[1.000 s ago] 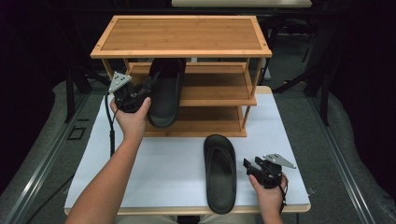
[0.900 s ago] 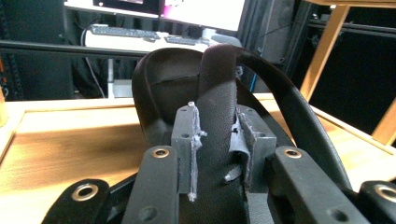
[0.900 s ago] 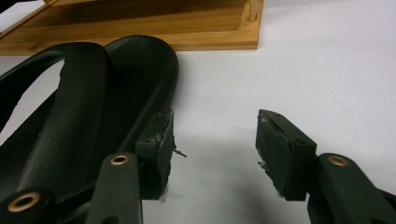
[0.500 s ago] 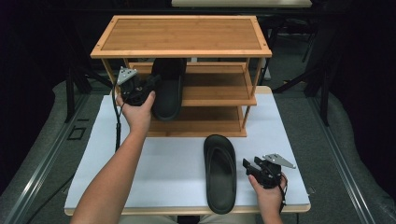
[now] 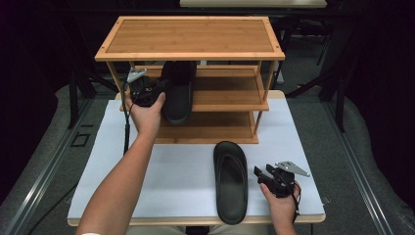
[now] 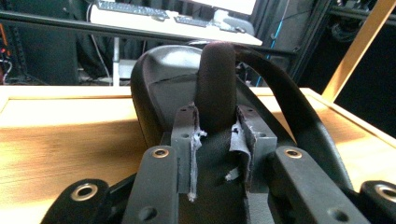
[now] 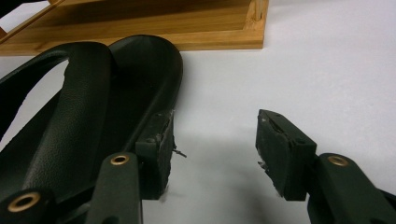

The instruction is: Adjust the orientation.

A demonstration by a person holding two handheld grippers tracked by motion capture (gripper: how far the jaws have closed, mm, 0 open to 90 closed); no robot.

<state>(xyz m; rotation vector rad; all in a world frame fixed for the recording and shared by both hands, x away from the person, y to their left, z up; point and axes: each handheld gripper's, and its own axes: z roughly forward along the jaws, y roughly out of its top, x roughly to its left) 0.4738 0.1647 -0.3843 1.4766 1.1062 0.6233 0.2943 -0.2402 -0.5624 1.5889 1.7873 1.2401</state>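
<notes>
Your left gripper point(image 5: 157, 91) is clamped on the strap of one black slipper point(image 5: 177, 93), lying front-to-back on the rack's middle shelf point(image 5: 222, 98). Your right gripper point(image 5: 266, 178) waits with jaws apart, the second slipper point(image 5: 230, 181) just to its left, same axis

Two black sandals are counted: one point(image 5: 177, 90) on the rack's middle shelf, one point(image 5: 230, 181) on the table. One wooden rack point(image 5: 190, 36) with three shelves, one white table point(image 5: 186, 171), and two hand-held grippers are seen.
</notes>
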